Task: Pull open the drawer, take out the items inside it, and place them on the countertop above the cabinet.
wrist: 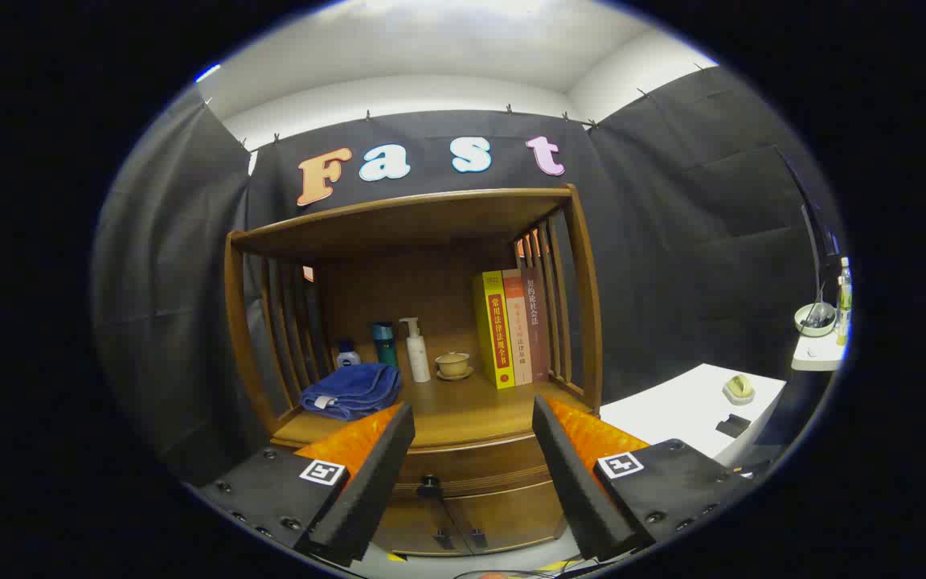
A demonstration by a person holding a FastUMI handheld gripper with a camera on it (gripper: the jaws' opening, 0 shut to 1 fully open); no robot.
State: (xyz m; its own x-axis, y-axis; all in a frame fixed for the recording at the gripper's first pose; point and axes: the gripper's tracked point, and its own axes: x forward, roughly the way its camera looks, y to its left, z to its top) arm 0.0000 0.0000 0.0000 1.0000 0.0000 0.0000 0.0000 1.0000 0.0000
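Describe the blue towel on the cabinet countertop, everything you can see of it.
The blue towel is a soft, plush-looking cloth, folded into a thick, loose bundle with rounded edges and a small pale tag at its near corner. It lies flat on the wooden countertop, at the side by the slatted wall, just in front of a small dark bottle. It sits beyond the open tongs, which touch nothing.

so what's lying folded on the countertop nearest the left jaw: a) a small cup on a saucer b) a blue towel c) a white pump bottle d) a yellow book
b: the folded blue towel lies at the front left of the countertop, just beyond the left finger of the open gripper, while the pump bottle, cup and yellow book stand further back.
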